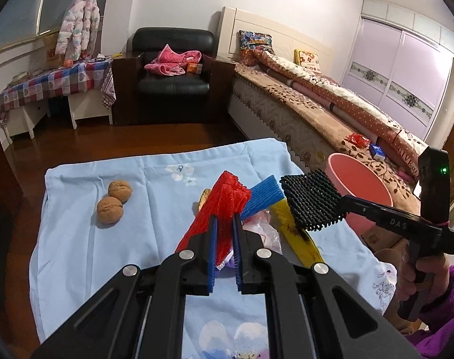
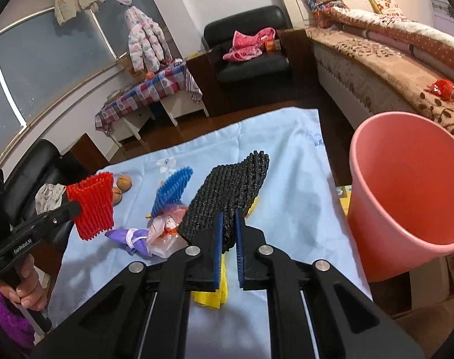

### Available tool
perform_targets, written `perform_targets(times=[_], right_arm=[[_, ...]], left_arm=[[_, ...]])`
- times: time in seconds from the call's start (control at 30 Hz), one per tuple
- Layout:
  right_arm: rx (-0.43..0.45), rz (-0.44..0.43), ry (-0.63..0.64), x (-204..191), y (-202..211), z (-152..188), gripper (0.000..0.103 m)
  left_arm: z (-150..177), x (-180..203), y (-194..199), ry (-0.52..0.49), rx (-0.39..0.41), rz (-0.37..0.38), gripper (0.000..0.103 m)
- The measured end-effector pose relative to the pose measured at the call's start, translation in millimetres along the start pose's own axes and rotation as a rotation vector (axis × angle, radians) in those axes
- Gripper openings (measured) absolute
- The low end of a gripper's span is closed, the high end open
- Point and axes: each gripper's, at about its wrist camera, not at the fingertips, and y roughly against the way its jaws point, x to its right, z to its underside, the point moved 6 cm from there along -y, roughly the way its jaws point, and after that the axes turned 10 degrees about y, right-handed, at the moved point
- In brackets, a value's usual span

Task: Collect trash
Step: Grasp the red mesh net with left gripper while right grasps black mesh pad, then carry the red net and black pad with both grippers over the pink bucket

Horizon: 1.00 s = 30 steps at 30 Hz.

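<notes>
The left gripper point(image 1: 225, 221) has its jaws drawn narrow on a red foam-net fruit sleeve point(image 1: 219, 206), lifted clear of the pale blue floral cloth point(image 1: 86, 239) that covers the table. The right gripper point(image 2: 228, 224) has its jaws pressed together on a black foam-net sleeve point(image 2: 230, 191), also held above the cloth. In the left wrist view that black sleeve sticks out sideways from the right gripper, just right of the red one and apart from it.

Still lying on the cloth, between the two grippers, are a blue foam-net sleeve point(image 2: 171, 190), a yellow wrapper point(image 1: 298, 233), crumpled clear and pink plastic point(image 2: 167, 227) and a purple knotted bag point(image 2: 131, 237). Two brown walnuts point(image 1: 114, 202) sit together toward the left edge of the cloth, with bare cloth around them.

A pink plastic bucket point(image 2: 406, 203) stands off the right edge of the table, mouth open and tilted toward the right wrist camera, with nothing visible inside. It is near the black sleeve. Beyond the far edge of the cloth lies dark wooden floor point(image 1: 155, 137), then a black armchair point(image 1: 173, 68) and a bed point(image 1: 331, 110).
</notes>
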Motion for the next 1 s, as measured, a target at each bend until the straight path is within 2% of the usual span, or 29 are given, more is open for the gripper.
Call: perform_targets(times=[0.23,0.5,1.0], right_arm=[[0.048,-0.006,0.006,-1,24,-5,0.008],[0.098,0.015,-0.001,8,51,-7,0.008],[0.173,0.078,-0.081,70,77,-15,0.008]], left_arm=[[-3,14,12,0.015,0.022,0.034,0.009],[-11,48,12,0.026,0.028,0.096,0.009],[-34,141,-29,-0.013,0.004,0.189,0.009]])
